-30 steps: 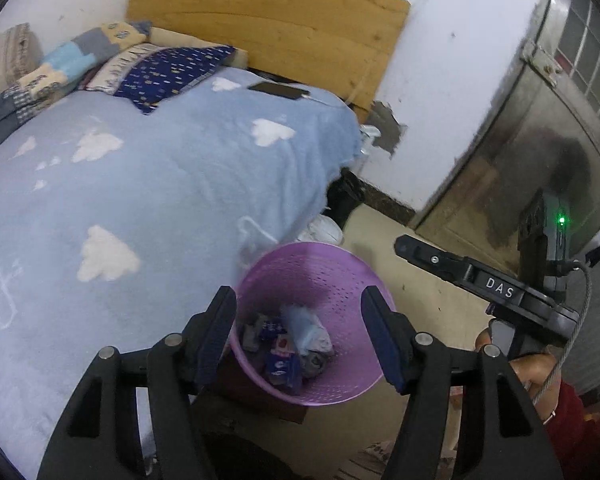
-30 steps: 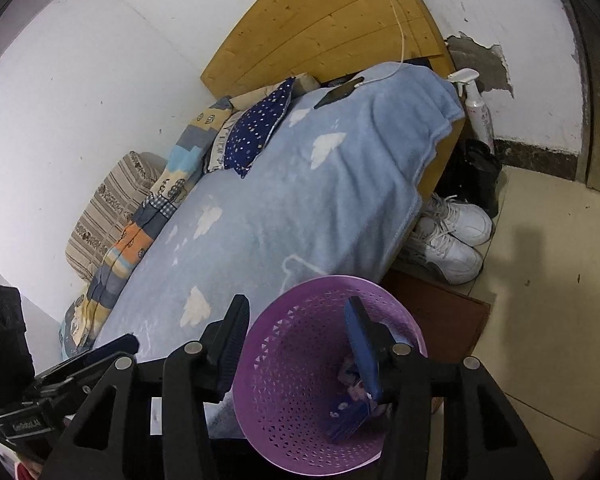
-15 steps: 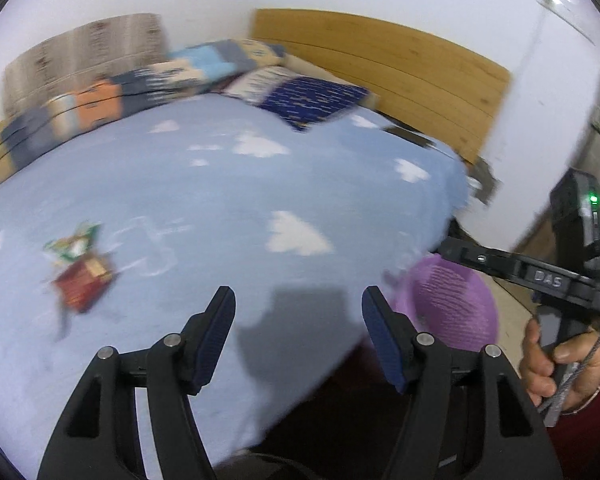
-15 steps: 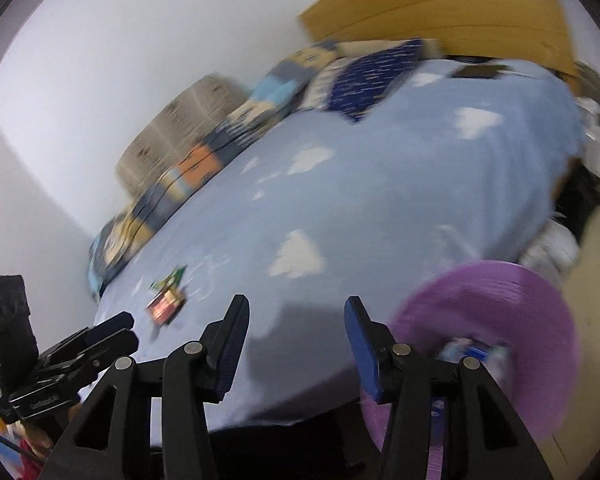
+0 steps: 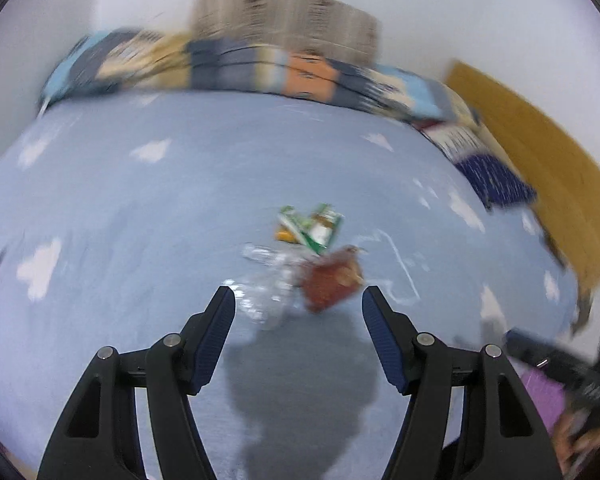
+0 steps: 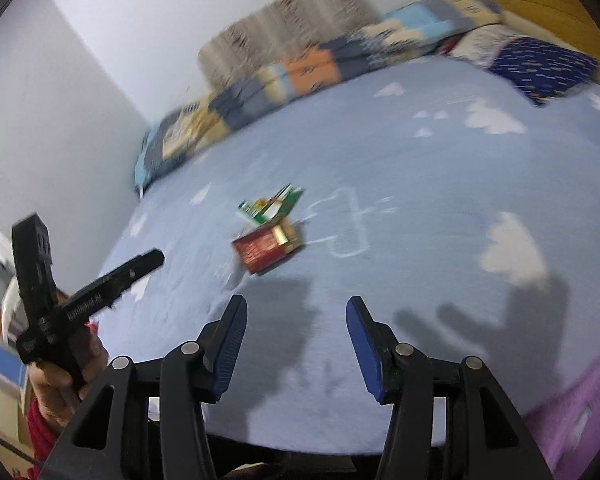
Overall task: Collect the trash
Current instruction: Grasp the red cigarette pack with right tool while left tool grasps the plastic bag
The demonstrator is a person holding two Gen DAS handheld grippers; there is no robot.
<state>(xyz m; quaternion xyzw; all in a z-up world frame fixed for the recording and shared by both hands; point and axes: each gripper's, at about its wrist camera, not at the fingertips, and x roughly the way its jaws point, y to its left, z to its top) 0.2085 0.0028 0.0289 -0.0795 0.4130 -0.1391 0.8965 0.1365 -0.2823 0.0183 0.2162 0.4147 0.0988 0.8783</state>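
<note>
A small heap of trash lies in the middle of the blue bed: a red packet [image 5: 330, 278] [image 6: 266, 249], a green and white wrapper [image 5: 312, 226] [image 6: 272, 204] behind it, and clear crumpled plastic [image 5: 264, 284] to its left. My left gripper [image 5: 298, 306] is open and empty, just short of the plastic and red packet. My right gripper [image 6: 296, 316] is open and empty, a little further back from the red packet. The purple basket [image 6: 584, 404] [image 5: 540, 396] shows at the lower right edge of both views.
The blue blanket with white clouds [image 5: 140, 208] [image 6: 440, 184] covers the bed. Folded quilts and pillows [image 5: 260, 60] [image 6: 320, 68] line the far wall. A wooden headboard [image 5: 548, 168] stands at the right. The other gripper and hand show at the view edges.
Both grippers have swung left, away from the purple basket and over the bed. The trash heap now lies straight ahead of both and closer. Both stay open.
</note>
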